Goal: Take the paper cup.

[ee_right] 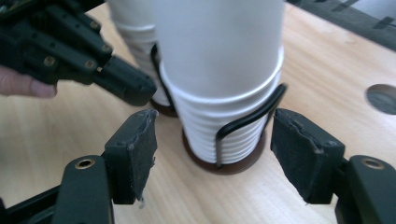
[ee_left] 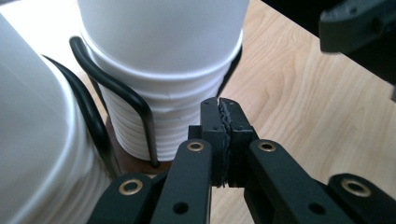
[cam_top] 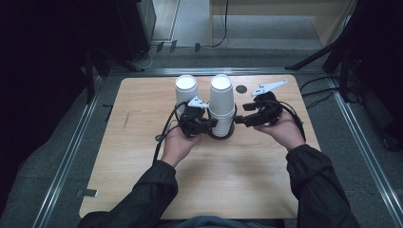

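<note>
Two tall stacks of white paper cups stand on the wooden table [cam_top: 142,156], each in a black wire holder on a round brown base. The nearer stack [cam_top: 222,105] sits between my two grippers. My left gripper [cam_top: 212,124] is at its left side, low by the base, jaws shut with nothing between them [ee_left: 222,116]. From the right my right gripper [cam_top: 239,120] faces the same stack [ee_right: 219,70], open; its pads [ee_right: 135,151] stand apart on either side of the holder's wire [ee_right: 250,116] and base [ee_right: 224,167] without touching. The second stack [cam_top: 186,91] stands behind the left gripper.
A round hole [cam_top: 241,89] in the tabletop lies just behind the right gripper. Beyond the table's far edge are cables and stand legs on the grey floor [cam_top: 266,57]. Bare wood lies in front of the person's forearms [cam_top: 157,190].
</note>
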The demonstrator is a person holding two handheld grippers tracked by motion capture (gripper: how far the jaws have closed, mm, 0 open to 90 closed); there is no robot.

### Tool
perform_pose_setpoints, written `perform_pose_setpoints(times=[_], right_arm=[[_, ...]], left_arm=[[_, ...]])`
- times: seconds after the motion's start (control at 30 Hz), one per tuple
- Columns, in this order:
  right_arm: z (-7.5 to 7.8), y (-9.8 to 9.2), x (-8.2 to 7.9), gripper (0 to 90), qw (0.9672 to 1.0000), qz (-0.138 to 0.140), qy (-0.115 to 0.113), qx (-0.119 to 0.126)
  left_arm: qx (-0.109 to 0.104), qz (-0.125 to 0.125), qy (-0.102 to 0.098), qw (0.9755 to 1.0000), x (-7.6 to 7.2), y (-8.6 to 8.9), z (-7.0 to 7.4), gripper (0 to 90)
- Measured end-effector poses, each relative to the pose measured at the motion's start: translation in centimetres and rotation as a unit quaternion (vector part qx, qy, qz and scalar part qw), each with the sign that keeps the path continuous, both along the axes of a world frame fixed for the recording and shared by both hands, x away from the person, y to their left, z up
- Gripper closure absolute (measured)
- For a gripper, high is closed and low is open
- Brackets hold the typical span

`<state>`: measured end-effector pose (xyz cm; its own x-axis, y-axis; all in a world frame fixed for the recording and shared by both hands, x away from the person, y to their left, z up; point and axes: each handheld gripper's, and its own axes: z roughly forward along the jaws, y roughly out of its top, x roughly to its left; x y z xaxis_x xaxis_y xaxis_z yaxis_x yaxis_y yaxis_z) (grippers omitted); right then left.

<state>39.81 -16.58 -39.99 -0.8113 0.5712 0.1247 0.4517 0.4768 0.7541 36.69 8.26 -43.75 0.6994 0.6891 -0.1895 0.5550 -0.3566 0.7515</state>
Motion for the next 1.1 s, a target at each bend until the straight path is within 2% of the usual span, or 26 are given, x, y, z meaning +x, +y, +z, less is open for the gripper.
perform_pose_setpoints(times=[0.1, 0.13, 0.17, 0.27, 0.37, 0.47, 0.6, 0.7, 0.93, 1.1], right_arm=[[0.4, 0.0, 0.3, 31.3, 1.0, -0.004, 0.001, 0.006], [0.8, 0.1, 0.6, 30.2, 0.9999, -0.005, -0.003, 0.01], [1.0, 0.2, 0.8, 29.2, 0.9999, -0.004, -0.005, 0.009], [1.4, 0.7, 1.3, 26.0, 0.9999, -0.002, -0.007, 0.01], [1.8, 1.4, 1.7, 24.5, 0.9999, 0.004, -0.006, 0.015], [2.1, 2.0, 2.2, 24.6, 1.0, 0.005, -0.004, 0.003], [2.3, 2.7, 2.6, 21.6, 0.9999, 0.011, -0.004, 0.002], [2.5, 3.2, 2.9, 19.3, 0.9999, 0.013, -0.003, 0.004], [3.4, 4.2, 3.7, 17.8, 0.9997, 0.025, 0.0, -0.001], [4.1, 5.8, 4.4, 13.6, 0.9994, 0.034, -0.002, -0.008]], left_arm=[[-0.004, 0.005, 0.003, 1.0, 0.3, 0.0, 0.1, 89.9], [-0.007, 0.013, -0.005, 0.9999, 0.3, 0.0, 0.3, 90.0], [-0.009, 0.013, -0.001, 0.9999, 0.4, 0.0, 0.3, 90.0], [0.007, 0.013, -0.002, 0.9999, 0.5, -0.2, 0.3, 89.9], [0.011, 0.016, 0.005, 0.9998, 0.6, -0.2, 0.0, 89.9], [0.005, 0.017, 0.005, 0.9998, 0.6, -0.1, -0.2, 89.9], [0.009, 0.018, 0.002, 0.9998, 0.5, -0.3, -0.2, 89.8], [0.004, 0.023, 0.002, 0.9997, 0.5, -0.2, -0.1, 89.8], [0.004, 0.023, 0.004, 0.9997, 0.6, -0.2, -0.1, 89.8], [0.008, 0.022, 0.002, 0.9997, 0.5, -0.2, -0.1, 89.7]])
